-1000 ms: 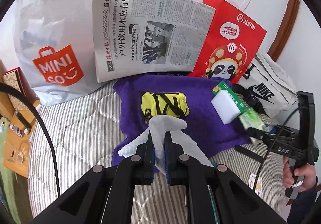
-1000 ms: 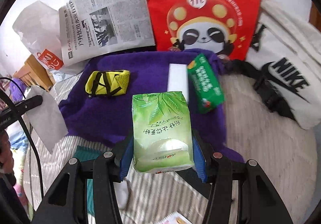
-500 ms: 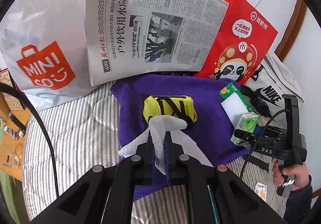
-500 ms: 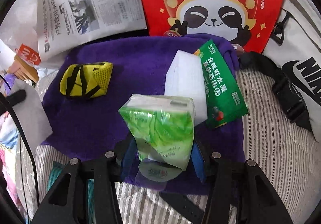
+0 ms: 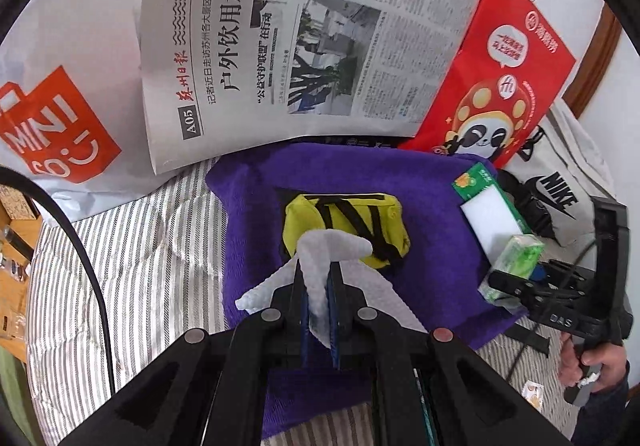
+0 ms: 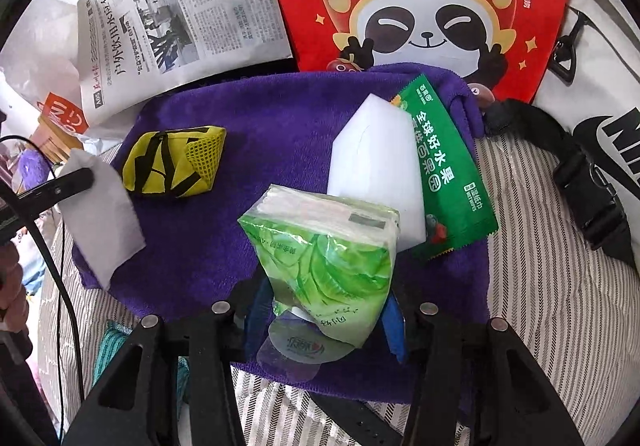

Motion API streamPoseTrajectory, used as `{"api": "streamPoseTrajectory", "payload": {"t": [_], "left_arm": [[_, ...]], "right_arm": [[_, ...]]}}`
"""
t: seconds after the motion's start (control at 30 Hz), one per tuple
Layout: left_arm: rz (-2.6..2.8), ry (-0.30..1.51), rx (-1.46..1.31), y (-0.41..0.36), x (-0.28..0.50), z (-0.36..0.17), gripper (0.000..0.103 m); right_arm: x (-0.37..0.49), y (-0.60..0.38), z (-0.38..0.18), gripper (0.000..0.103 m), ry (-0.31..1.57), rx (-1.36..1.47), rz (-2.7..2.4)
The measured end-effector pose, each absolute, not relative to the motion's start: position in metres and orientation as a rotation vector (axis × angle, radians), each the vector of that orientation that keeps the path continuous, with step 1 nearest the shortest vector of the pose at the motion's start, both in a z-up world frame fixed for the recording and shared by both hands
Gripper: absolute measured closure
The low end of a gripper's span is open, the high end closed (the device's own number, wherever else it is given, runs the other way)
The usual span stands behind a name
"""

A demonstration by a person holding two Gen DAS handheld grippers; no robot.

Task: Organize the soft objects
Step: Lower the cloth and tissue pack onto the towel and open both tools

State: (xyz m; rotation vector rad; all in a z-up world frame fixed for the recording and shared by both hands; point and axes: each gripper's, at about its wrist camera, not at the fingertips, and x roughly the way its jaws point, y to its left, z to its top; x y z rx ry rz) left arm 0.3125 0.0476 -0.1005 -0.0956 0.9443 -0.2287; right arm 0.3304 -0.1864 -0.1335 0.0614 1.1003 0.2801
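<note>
A purple towel lies spread on the striped bed. On it are a yellow pouch with black straps, a white sponge block and a green wet-wipes pack. My left gripper is shut on a white textured cloth, held just above the towel's near part, in front of the pouch. My right gripper is shut on a green tissue pack, tilted forward over the towel's front edge, beside the sponge. In the right wrist view the cloth hangs at the left.
A newspaper, a red panda paper bag and a white Miniso bag stand along the back. A white Nike bag with black straps lies at the right. A person's hand holds the right gripper. Wooden furniture borders the left.
Both grippers have come forward and down towards the purple towel. The tissue pack has tipped forward in the right jaws; the cloth stays pinched in the left.
</note>
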Motion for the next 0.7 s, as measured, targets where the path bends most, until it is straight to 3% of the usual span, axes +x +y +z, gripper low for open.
{"api": "streamPoseTrajectory", "payload": {"t": [0.5, 0.7], "left_arm": [[-0.200, 1.036, -0.002, 0.037, 0.310, -0.132, 0.091], [-0.227, 1.073, -0.040, 0.040, 0.309, -0.132, 0.075]], "right_arm": [[0.327, -0.183, -0.132, 0.052, 1.113, 0.063, 0.288], [0.321, -0.180, -0.132, 0.040, 1.115, 0.025, 0.298]]}}
